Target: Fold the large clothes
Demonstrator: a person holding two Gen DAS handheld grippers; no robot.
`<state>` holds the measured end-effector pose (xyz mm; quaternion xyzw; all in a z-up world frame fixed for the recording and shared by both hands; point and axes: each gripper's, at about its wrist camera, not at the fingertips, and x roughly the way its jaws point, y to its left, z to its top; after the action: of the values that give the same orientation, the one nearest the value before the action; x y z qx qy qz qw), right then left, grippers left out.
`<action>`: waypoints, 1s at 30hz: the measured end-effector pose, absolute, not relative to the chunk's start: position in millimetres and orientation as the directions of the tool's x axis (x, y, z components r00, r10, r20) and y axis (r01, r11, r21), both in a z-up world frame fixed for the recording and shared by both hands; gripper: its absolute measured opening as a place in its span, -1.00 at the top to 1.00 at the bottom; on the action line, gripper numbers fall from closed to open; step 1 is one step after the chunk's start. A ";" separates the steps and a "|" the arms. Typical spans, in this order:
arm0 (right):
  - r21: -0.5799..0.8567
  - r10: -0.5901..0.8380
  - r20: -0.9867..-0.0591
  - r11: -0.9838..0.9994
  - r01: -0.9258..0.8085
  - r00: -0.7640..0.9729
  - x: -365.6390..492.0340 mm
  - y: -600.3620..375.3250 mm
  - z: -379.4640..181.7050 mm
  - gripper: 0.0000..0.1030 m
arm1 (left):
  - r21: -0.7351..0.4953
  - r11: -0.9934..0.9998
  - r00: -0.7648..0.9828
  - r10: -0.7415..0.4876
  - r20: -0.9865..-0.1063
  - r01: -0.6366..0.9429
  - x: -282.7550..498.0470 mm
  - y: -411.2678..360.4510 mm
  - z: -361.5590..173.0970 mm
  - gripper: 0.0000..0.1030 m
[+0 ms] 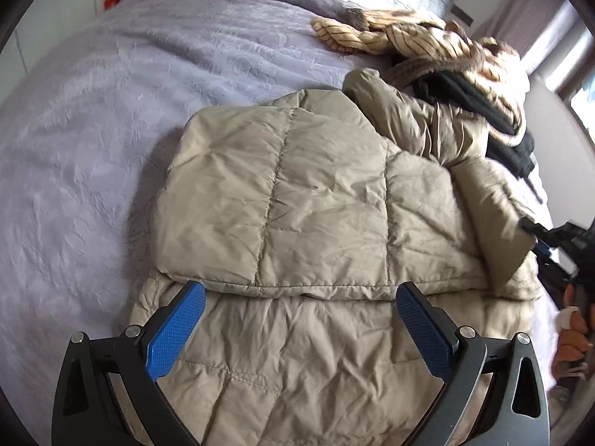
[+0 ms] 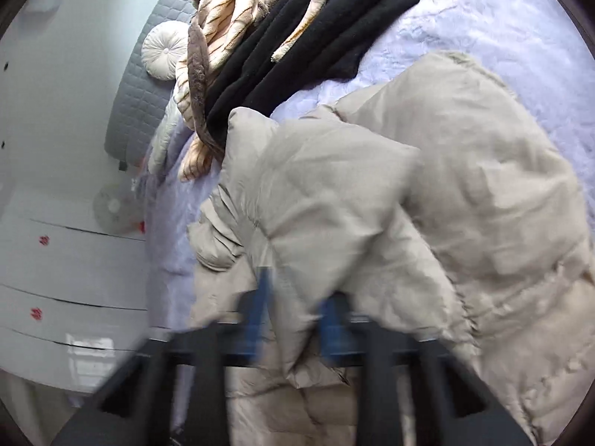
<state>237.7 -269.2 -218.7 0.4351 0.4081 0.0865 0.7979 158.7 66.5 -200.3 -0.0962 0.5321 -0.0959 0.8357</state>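
A beige quilted puffer jacket (image 1: 297, 193) lies on the lilac bedspread (image 1: 111, 130), its one side folded over the body. My left gripper (image 1: 299, 291) hovers low over the jacket's near part, its blue pads wide apart and nothing between them. In the right wrist view the picture is blurred by motion. There my right gripper (image 2: 297, 316) has its blue fingers (image 2: 260, 308) close together with a puffed fold of the jacket (image 2: 427, 204) pinched between them. That fold, a sleeve or side panel, rises lifted above the rest.
A striped cream-and-brown plush garment (image 1: 420, 41) and folded black clothes (image 1: 476, 104) are piled beyond the jacket at the bed's far right. A round white cushion (image 2: 163, 50) rests against the grey quilted headboard (image 2: 137, 93). White drawers (image 2: 74, 278) stand beside the bed. A hand (image 1: 572, 327) shows at the right edge.
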 end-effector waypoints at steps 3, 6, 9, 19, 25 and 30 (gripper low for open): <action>0.695 0.492 -0.576 0.715 0.075 0.652 245.6 -232.9 -191.2 0.84 | -0.334 0.942 0.435 -0.318 -0.842 0.043 161.6 79.2 -195.9 -0.99; 0.573 0.494 -0.624 0.816 -0.075 0.606 249.0 -181.3 -174.8 0.84 | -0.375 0.926 0.454 -0.356 -0.817 0.051 163.7 85.2 -191.0 -0.99; 0.420 0.454 -0.703 0.886 -0.196 0.547 243.5 -131.8 -178.1 0.84 | -0.421 0.904 0.474 -0.403 -0.783 0.074 166.9 89.5 -183.5 -0.99; 0.348 0.377 -0.819 0.926 -0.148 0.433 205.1 -155.7 -212.8 -0.35 | -0.552 0.816 0.399 -0.571 -0.718 0.174 193.9 54.0 -183.3 -0.99; 0.488 0.375 -0.806 0.859 0.154 0.458 183.6 -276.3 -227.0 -0.35 | -0.553 0.813 0.312 -0.581 -0.752 0.182 216.6 15.3 -210.0 -0.99; 0.600 0.394 -0.756 0.735 0.315 0.522 180.7 -341.8 -239.8 -0.34 | -0.532 0.832 0.237 -0.555 -0.797 0.161 229.4 -4.7 -226.9 0.43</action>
<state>180.7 -341.8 -239.8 0.3631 0.4882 0.0250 0.7932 229.4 -4.7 -226.9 -0.1724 0.5718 -0.2334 0.7674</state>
